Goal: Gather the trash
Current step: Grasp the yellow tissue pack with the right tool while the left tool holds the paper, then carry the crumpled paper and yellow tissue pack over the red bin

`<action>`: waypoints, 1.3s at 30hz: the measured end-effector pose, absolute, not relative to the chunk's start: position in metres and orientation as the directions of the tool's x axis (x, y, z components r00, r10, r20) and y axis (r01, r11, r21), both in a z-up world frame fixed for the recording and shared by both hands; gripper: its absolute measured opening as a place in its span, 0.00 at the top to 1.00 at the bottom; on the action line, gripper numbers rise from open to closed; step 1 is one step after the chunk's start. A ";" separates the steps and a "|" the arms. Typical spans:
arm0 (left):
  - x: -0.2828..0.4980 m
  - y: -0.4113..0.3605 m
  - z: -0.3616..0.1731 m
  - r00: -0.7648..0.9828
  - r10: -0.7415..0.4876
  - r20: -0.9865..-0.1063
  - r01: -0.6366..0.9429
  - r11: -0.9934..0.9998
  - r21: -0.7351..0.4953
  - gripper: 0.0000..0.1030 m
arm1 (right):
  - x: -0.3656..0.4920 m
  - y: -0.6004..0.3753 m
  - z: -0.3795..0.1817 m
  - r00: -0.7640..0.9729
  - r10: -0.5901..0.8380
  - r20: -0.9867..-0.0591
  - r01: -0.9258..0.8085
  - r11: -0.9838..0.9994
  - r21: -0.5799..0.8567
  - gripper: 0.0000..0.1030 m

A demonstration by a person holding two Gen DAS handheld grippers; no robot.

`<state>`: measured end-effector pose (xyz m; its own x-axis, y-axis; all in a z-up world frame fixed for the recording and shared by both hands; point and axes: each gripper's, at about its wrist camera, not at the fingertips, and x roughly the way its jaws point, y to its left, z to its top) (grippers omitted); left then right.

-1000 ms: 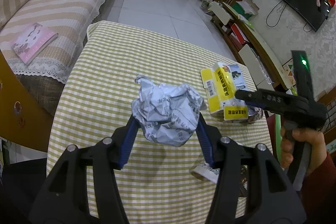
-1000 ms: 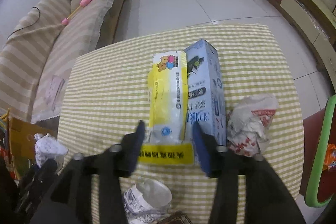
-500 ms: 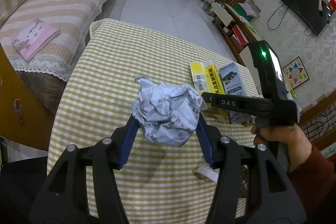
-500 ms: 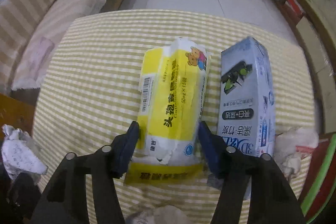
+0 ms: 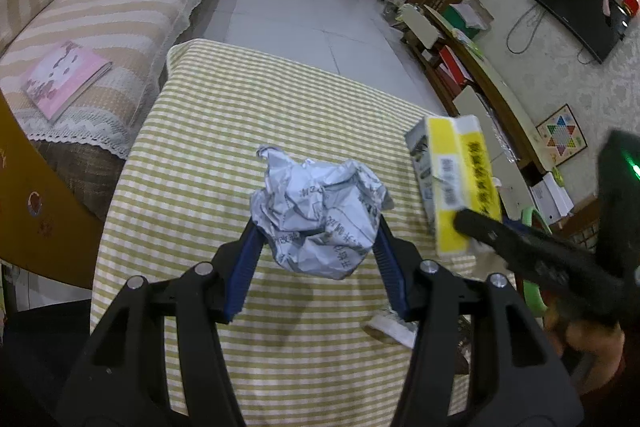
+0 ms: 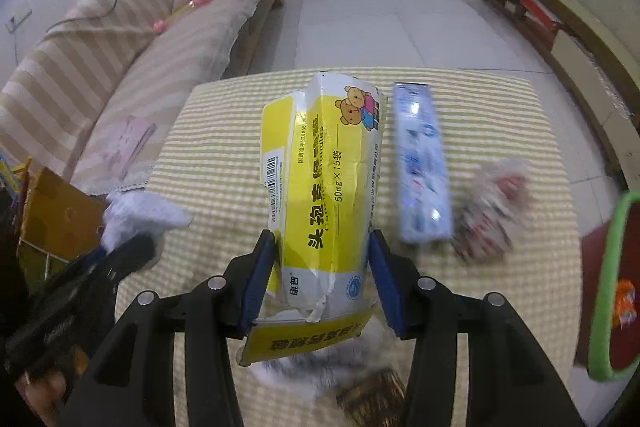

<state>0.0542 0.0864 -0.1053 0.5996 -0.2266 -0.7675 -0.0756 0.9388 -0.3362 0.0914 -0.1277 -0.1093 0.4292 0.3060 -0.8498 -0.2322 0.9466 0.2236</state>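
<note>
My left gripper (image 5: 316,231) is shut on a crumpled ball of printed paper (image 5: 320,211) and holds it above the checked tablecloth (image 5: 224,131). My right gripper (image 6: 322,247) is shut on a torn yellow medicine box (image 6: 324,195) and holds it lifted off the table; the box also shows in the left wrist view (image 5: 460,183). A blue and white box (image 6: 420,167) and a crumpled red and white wrapper (image 6: 492,211) lie on the table to the right. The paper ball also shows at the left of the right wrist view (image 6: 140,215).
A striped sofa (image 5: 100,11) with a pink book (image 5: 64,77) stands left of the table. A small white scrap (image 5: 392,327) lies on the cloth near me. A green-rimmed bin (image 6: 608,287) stands at the table's right edge. A TV cabinet (image 5: 472,67) lines the right wall.
My right gripper has lifted the yellow box off the table and tilted it up, leaving the blue box behind. My left gripper has kept the paper ball in about the same place.
</note>
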 end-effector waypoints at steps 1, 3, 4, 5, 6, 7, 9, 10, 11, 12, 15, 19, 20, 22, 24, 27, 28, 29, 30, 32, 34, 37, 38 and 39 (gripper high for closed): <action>0.053 0.083 -0.104 0.600 -0.228 -0.767 -0.068 0.940 -0.333 0.50 | 0.085 -0.130 -0.105 0.441 0.300 -0.846 -0.220 0.950 0.223 0.55; 0.051 0.076 -0.098 0.603 -0.233 -0.763 -0.047 0.944 -0.325 0.50 | 0.069 -0.140 -0.100 0.465 0.286 -0.838 -0.191 0.957 0.220 0.54; 0.050 0.074 -0.097 0.604 -0.235 -0.762 -0.039 0.946 -0.322 0.50 | 0.063 -0.141 -0.098 0.475 0.281 -0.834 -0.179 0.959 0.221 0.54; 0.049 0.070 -0.095 0.605 -0.238 -0.760 -0.027 0.948 -0.318 0.50 | 0.055 -0.148 -0.096 0.487 0.276 -0.828 -0.161 0.961 0.226 0.54; 0.048 0.065 -0.092 0.606 -0.241 -0.758 -0.015 0.949 -0.314 0.50 | 0.050 -0.149 -0.094 0.496 0.273 -0.824 -0.149 0.962 0.229 0.54; 0.048 0.062 -0.091 0.607 -0.242 -0.757 -0.007 0.951 -0.310 0.50 | 0.045 -0.154 -0.092 0.504 0.272 -0.820 -0.137 0.962 0.235 0.54; 0.046 0.052 -0.086 0.608 -0.248 -0.754 0.018 0.954 -0.299 0.50 | 0.033 -0.164 -0.086 0.523 0.269 -0.808 -0.115 0.962 0.246 0.54; 0.045 0.049 -0.084 0.609 -0.252 -0.752 0.028 0.955 -0.297 0.50 | 0.029 -0.169 -0.083 0.532 0.267 -0.804 -0.109 0.963 0.248 0.54; 0.044 0.045 -0.082 0.610 -0.256 -0.750 0.038 0.955 -0.296 0.50 | 0.024 -0.174 -0.079 0.546 0.260 -0.797 -0.101 0.964 0.245 0.54; 0.042 0.039 -0.078 0.611 -0.263 -0.747 0.052 0.954 -0.294 0.50 | 0.018 -0.179 -0.075 0.557 0.254 -0.790 -0.097 0.965 0.242 0.54; 0.039 0.028 -0.070 0.618 -0.268 -0.739 0.082 0.957 -0.278 0.50 | 0.007 -0.185 -0.068 0.592 0.236 -0.771 -0.080 0.969 0.234 0.54; 0.036 0.013 -0.062 0.621 -0.284 -0.731 0.118 0.955 -0.271 0.49 | -0.006 -0.197 -0.063 0.619 0.225 -0.753 -0.046 0.967 0.251 0.54; 0.036 0.009 -0.061 0.620 -0.288 -0.730 0.127 0.955 -0.270 0.50 | -0.009 -0.201 -0.063 0.623 0.219 -0.751 -0.034 0.967 0.254 0.54; 0.035 0.003 -0.058 0.617 -0.302 -0.726 0.151 0.952 -0.268 0.50 | -0.016 -0.209 -0.062 0.630 0.209 -0.748 -0.018 0.967 0.255 0.54; 0.034 -0.005 -0.055 0.617 -0.316 -0.721 0.174 0.948 -0.266 0.50 | -0.020 -0.216 -0.062 0.634 0.199 -0.747 0.001 0.966 0.258 0.54; 0.034 -0.015 -0.051 0.612 -0.335 -0.717 0.204 0.942 -0.266 0.50 | -0.027 -0.225 -0.062 0.642 0.184 -0.744 0.031 0.964 0.265 0.54; 0.034 -0.019 -0.051 0.609 -0.341 -0.716 0.213 0.940 -0.266 0.50 | -0.028 -0.228 -0.061 0.645 0.181 -0.743 0.038 0.963 0.267 0.54; 0.034 -0.022 -0.051 0.606 -0.347 -0.715 0.222 0.938 -0.267 0.50 | -0.030 -0.231 -0.061 0.648 0.177 -0.740 0.045 0.962 0.269 0.54; 0.035 -0.026 -0.050 0.603 -0.355 -0.715 0.233 0.935 -0.268 0.50 | -0.032 -0.235 -0.060 0.652 0.171 -0.739 0.052 0.962 0.268 0.54; 0.036 -0.037 -0.050 0.598 -0.364 -0.714 0.254 0.931 -0.262 0.50 | -0.034 -0.242 -0.058 0.659 0.162 -0.734 0.064 0.961 0.269 0.54; 0.038 -0.045 -0.049 0.592 -0.374 -0.714 0.274 0.927 -0.257 0.50 | -0.034 -0.247 -0.056 0.666 0.150 -0.731 0.078 0.960 0.267 0.54; 0.042 -0.054 -0.048 0.581 -0.391 -0.713 0.300 0.918 -0.259 0.50 | -0.035 -0.258 -0.054 0.674 0.129 -0.727 0.099 0.960 0.262 0.54; 0.044 -0.059 -0.047 0.577 -0.399 -0.712 0.311 0.914 -0.259 0.50 | -0.036 -0.261 -0.054 0.677 0.123 -0.726 0.107 0.959 0.262 0.54; 0.045 -0.062 -0.047 0.575 -0.402 -0.712 0.319 0.912 -0.258 0.50 | -0.037 -0.264 -0.053 0.680 0.114 -0.724 0.117 0.958 0.261 0.53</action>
<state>0.0451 -0.0619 -0.0467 0.5751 -0.4023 -0.7124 0.3185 0.9121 -0.2579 -0.0370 -0.2645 -0.0533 0.6798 0.1142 -0.7245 0.1174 0.9581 0.2611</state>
